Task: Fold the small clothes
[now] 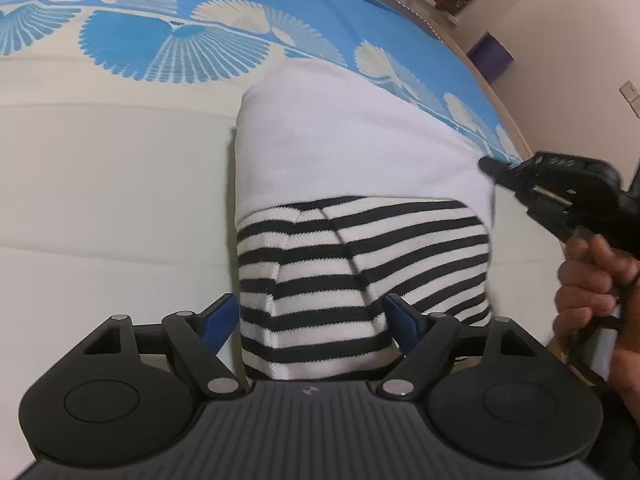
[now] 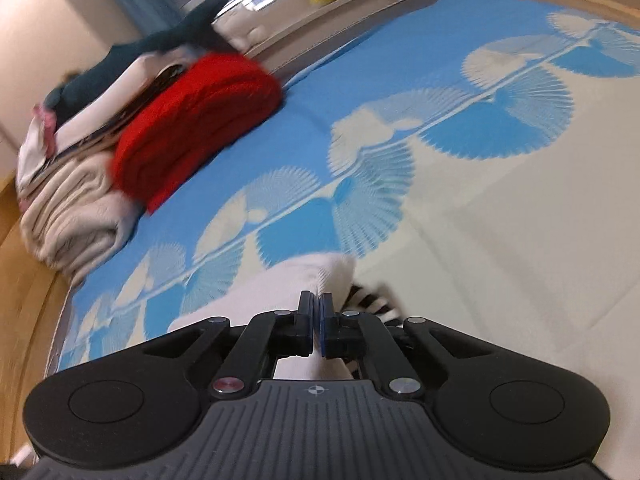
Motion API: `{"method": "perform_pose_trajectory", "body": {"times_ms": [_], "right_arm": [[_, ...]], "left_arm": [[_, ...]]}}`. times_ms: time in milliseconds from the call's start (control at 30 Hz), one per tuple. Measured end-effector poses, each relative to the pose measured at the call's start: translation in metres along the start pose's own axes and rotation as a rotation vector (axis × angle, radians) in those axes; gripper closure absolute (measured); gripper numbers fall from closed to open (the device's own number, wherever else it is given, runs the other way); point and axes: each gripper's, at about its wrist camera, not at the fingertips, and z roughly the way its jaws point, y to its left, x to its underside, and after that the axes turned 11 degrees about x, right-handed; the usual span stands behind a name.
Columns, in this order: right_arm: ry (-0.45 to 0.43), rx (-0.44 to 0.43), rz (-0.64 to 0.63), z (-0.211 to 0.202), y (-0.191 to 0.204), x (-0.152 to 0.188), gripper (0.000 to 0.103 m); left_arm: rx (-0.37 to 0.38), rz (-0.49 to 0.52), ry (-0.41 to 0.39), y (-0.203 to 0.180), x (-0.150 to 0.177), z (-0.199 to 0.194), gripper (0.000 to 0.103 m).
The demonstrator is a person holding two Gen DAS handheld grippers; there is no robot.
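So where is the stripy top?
In the left wrist view the stripy top lies folded on the bedspread, its striped end between the open left tongs, right tongs beside it.

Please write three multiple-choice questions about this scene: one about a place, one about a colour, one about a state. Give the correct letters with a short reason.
1. Where does the red knitted folded garment lie?
A. on the blue part of the bedspread
B. on the floor
C. between the jaws

2. Which colours are the stripes on the white folded garment?
A. red and white
B. black and white
C. blue and yellow

3. How are the right gripper jaws?
A. wide open
B. shut
C. hidden

Answers: 1 A, blue fabric surrounds it. 2 B, dark bands alternate with white. 3 B, the blue pads nearly meet.
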Motion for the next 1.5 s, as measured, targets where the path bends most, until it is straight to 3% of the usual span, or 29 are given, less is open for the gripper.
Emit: {"method": "perform_pose_trajectory", "body": {"times_ms": [167,367,433,500,567,633,700,767,900,1000,1167,1233,1267,1300,1367,1400,1500], "right_arm": [[0.072,0.202,-0.141,0.022,0.007,0.010,0.101],[0.140,0.306,-0.201,0.037,0.009,0.022,0.101],[0.176,0.360,-0.169,0.040,0.002,0.023,0.097],[0.172,0.299,-0.070,0.033,-0.009,0.017,0.096],[0.113,0.239,-0.037,0.018,-0.013,0.013,0.085],[0.078,0.197,-0.040,0.006,-0.013,0.011,0.055],[0.107,0.142,-0.047,0.004,-0.013,0.014,0.042],[0.180,0.107,-0.076,0.010,-0.013,0.020,0.041],[0.317,0.182,-0.162,0.033,-0.016,0.034,0.040],[0.352,0.196,-0.137,0.038,-0.026,0.038,0.036],[0.367,0.195,-0.136,0.044,-0.023,0.042,0.037],[0.377,0.174,-0.131,0.048,-0.022,0.042,0.057],[0.382,0.155,-0.128,0.049,-0.021,0.041,0.066],[0.385,0.131,-0.125,0.050,-0.018,0.040,0.081],[0.373,0.128,-0.147,0.050,-0.011,0.040,0.089],[0.367,0.127,-0.155,0.050,-0.008,0.040,0.091],[0.340,0.116,-0.133,0.047,-0.001,0.036,0.093]], "left_arm": [[-0.042,0.057,0.033,-0.006,0.005,0.010,0.017],[-0.092,0.099,0.057,-0.007,0.005,0.014,0.015],[-0.069,0.075,0.052,-0.004,0.001,0.010,0.015],[-0.043,0.047,0.003,-0.001,-0.005,0.003,0.015],[-0.031,0.021,-0.078,0.003,-0.014,-0.007,0.015],[-0.010,-0.017,-0.127,0.010,-0.023,-0.012,0.015],[0.006,-0.067,-0.141,0.019,-0.031,-0.010,0.015],[0.021,-0.112,-0.126,0.028,-0.037,-0.001,0.015],[0.035,-0.164,-0.082,0.040,-0.047,0.024,0.012],[0.056,-0.189,-0.065,0.046,-0.048,0.042,0.011],[0.112,-0.214,-0.038,0.052,-0.054,0.070,0.011],[0.117,-0.205,-0.033,0.051,-0.055,0.076,0.013],[0.114,-0.187,-0.033,0.049,-0.057,0.077,0.019],[0.107,-0.164,-0.035,0.045,-0.059,0.077,0.033],[0.096,-0.114,-0.043,0.036,-0.065,0.073,0.054],[0.081,-0.073,-0.045,0.028,-0.069,0.069,0.059],[0.051,0.042,-0.096,0.006,-0.082,0.050,0.062]]}}
